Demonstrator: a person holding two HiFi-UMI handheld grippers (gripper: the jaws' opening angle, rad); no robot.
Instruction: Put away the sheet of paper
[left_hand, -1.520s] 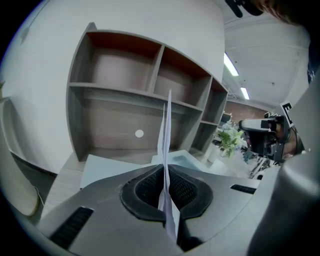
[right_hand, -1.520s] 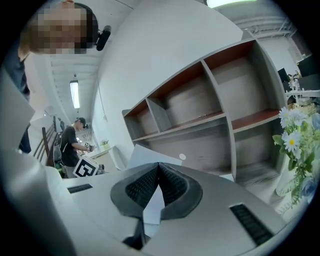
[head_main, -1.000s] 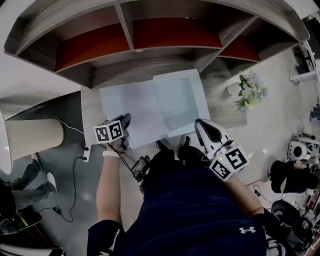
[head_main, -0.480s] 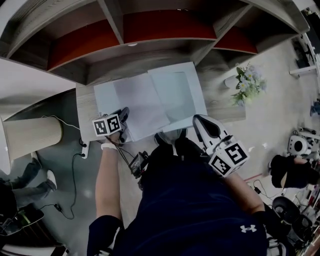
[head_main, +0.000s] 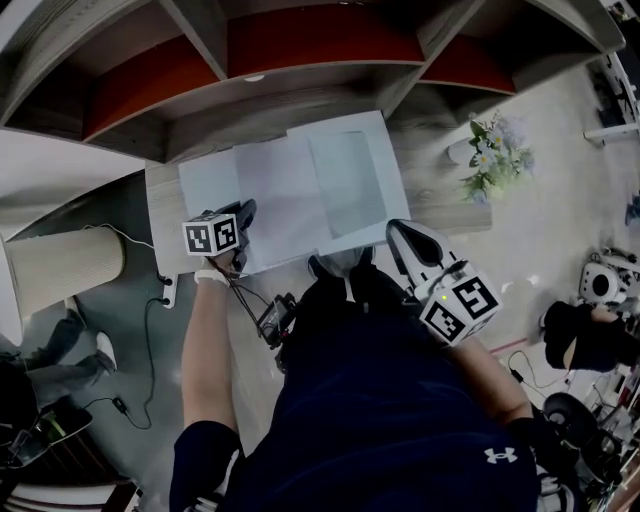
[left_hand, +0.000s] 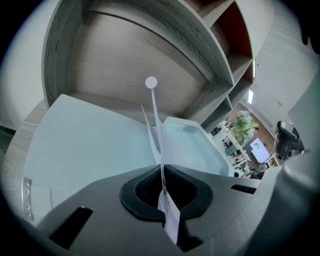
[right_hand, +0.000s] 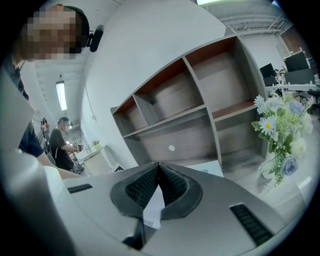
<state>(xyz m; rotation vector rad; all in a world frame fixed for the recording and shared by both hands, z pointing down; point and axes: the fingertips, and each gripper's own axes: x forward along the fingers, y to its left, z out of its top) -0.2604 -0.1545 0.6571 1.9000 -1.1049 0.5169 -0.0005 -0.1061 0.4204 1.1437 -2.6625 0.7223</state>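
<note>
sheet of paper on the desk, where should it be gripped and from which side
By its near edge, from the person's side: the sheet of paper lies flat and thin, and the shelf unit blocks the far side. The left gripper pinches that edge; the right gripper, also shut, has white paper between its jaws.

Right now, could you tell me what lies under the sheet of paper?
Under the sheet of paper an open pale blue folder shows on both sides, on the desk. Its middle is covered by the sheet, so anything there is hidden.
</note>
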